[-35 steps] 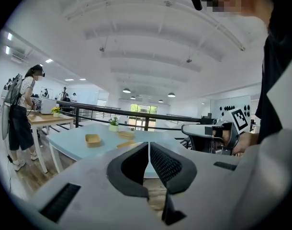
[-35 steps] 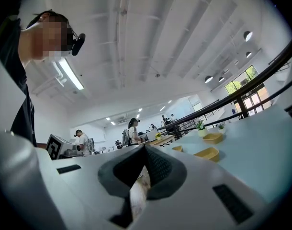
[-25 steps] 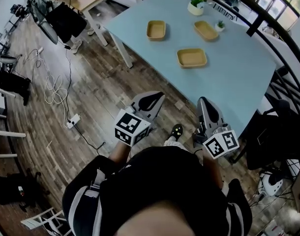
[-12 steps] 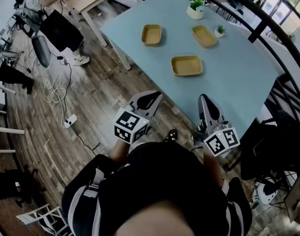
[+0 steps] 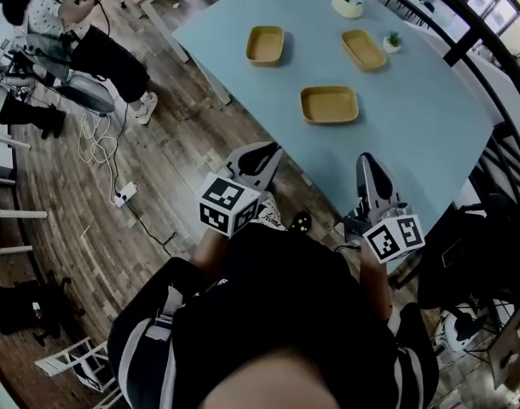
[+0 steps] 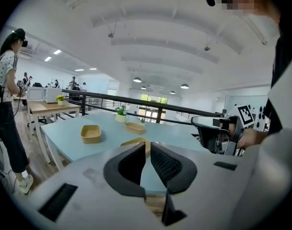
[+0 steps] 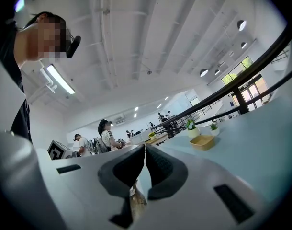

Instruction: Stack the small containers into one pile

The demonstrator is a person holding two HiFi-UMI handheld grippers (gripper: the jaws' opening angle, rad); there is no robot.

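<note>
Nothing is stacked yet: the near container (image 5: 329,105), far left container (image 5: 265,44) and far right container (image 5: 363,49) lie apart on the table (image 5: 413,126), well ahead of the left claw (image 5: 260,153) and right claw (image 5: 368,162), both clenched empty, the right seemingly fully.

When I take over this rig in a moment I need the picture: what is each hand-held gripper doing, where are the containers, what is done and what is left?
Left hand-held gripper: shut, empty, short of the table.
Right hand-held gripper: shut, empty, at the table's near edge.
Containers: three, all apart on the table: nearest container, far left container, far right container beside the small potted plant.
Done: nothing stacked yet.
Left: gather all three into one pile.
</note>
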